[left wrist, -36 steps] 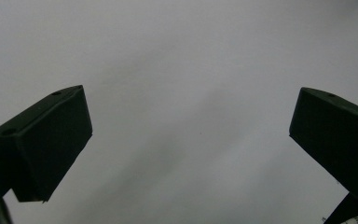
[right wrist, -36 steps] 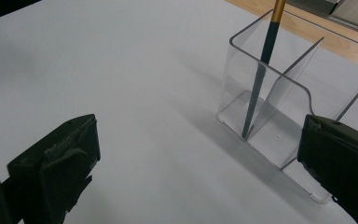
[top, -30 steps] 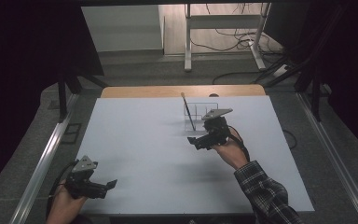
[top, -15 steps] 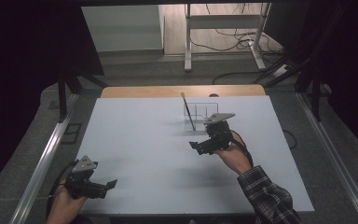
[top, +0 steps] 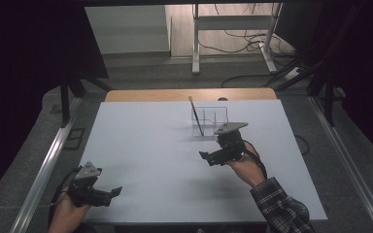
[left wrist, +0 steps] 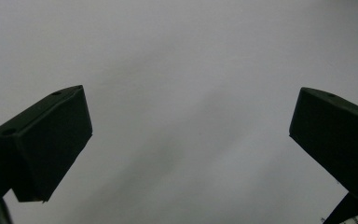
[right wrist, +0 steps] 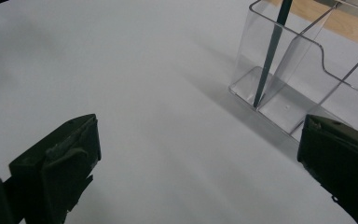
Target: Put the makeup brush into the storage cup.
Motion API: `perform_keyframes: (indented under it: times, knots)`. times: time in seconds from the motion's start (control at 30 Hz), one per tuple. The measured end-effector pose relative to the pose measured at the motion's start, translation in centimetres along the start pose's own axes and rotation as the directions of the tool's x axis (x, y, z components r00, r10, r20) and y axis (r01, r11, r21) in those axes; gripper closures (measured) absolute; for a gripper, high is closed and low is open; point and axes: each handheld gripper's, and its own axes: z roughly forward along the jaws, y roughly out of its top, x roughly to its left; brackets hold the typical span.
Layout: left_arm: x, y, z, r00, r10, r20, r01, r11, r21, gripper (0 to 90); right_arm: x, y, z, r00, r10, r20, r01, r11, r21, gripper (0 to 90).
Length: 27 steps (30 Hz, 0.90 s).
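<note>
Change: right gripper drawn back toward the near edge, away from the clear divided holder.
Left gripper: near-left table corner, jaws apart, nothing held.
Right gripper: jaws apart, nothing held, holder just beyond.
Pencil: leaned in the holder's left compartment.

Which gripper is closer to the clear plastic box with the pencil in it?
Right. The right gripper hovers just in front of the clear plastic divided holder. The left gripper sits far away at the table's near left corner.
</note>
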Motion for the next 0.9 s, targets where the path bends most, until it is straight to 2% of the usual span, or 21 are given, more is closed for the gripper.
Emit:
perform_keyframes:
  times: [0.37, 0.9]
  knots:
    - [0.0, 0.0, 0.0, 1.0000, 0.000, 0.000, 0.000, 1.0000, 0.000, 0.0, 0.5, -0.8, -0.4, 1.0000, -0.001, -0.008, 0.001, 1.0000, 0.010, 0.0]
    - [0.0, 0.0, 0.0, 1.0000, -0.001, 0.000, 0.001, 1.0000, 0.000, 0.0, 1.0, -1.9, -1.5, 0.9994, 0.020, -0.027, -0.020, 0.9996, 0.019, 0.0]
